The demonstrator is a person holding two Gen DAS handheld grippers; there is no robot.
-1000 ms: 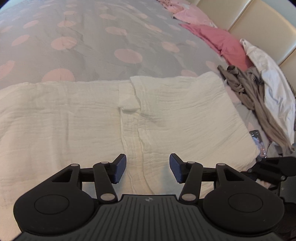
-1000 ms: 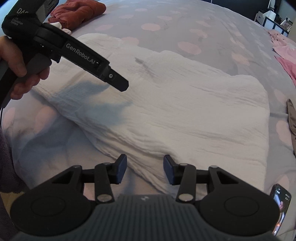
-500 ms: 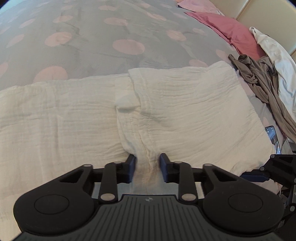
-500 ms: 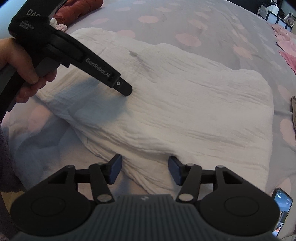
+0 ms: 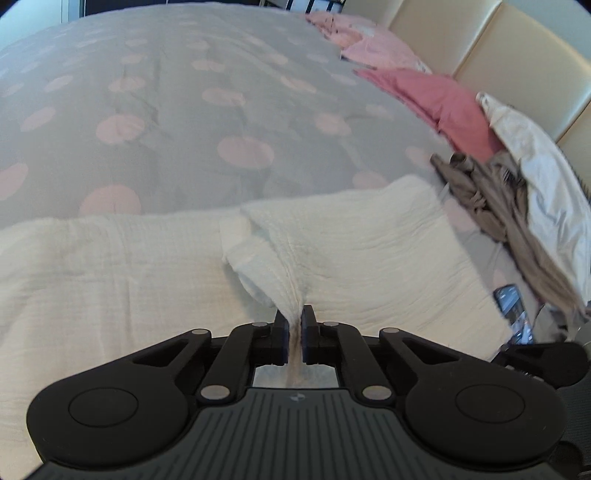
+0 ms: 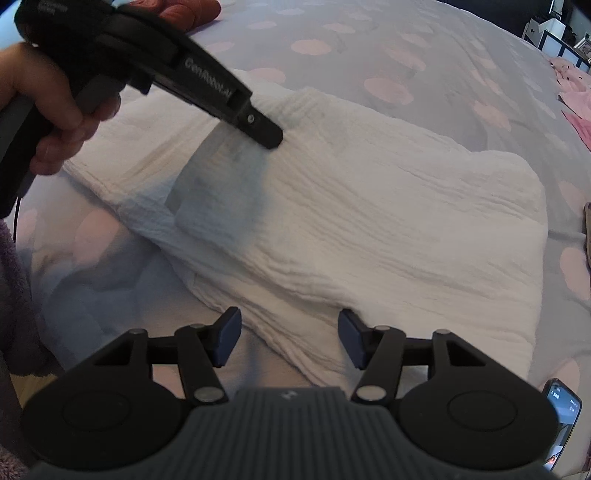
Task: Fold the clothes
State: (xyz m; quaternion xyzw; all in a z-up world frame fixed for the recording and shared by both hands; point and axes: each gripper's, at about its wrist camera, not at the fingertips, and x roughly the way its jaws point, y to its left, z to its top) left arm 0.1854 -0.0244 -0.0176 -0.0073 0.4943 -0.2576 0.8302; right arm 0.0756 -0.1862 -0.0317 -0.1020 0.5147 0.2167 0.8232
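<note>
A white crinkled cloth (image 5: 369,254) lies spread on the grey bed with pink dots. My left gripper (image 5: 293,334) is shut on a pinched fold of the cloth at its middle seam and lifts it into a small tent. In the right wrist view the same cloth (image 6: 388,221) fills the middle, and the left gripper (image 6: 273,138), held by a hand (image 6: 55,122), pulls the fabric up. My right gripper (image 6: 290,341) stands open at the cloth's near edge, with a fold of cloth between its fingers but not pressed.
A pink garment (image 5: 439,99), a brown garment (image 5: 491,192) and a white one (image 5: 546,192) lie piled at the right by the beige headboard (image 5: 517,40). A phone (image 6: 561,417) lies at the bed's near right. A red garment (image 6: 177,9) sits far left.
My left gripper came down onto the cloth's middle seam, shut on it and rose, drawing the fabric up. My right gripper opened a little wider at the near edge.
</note>
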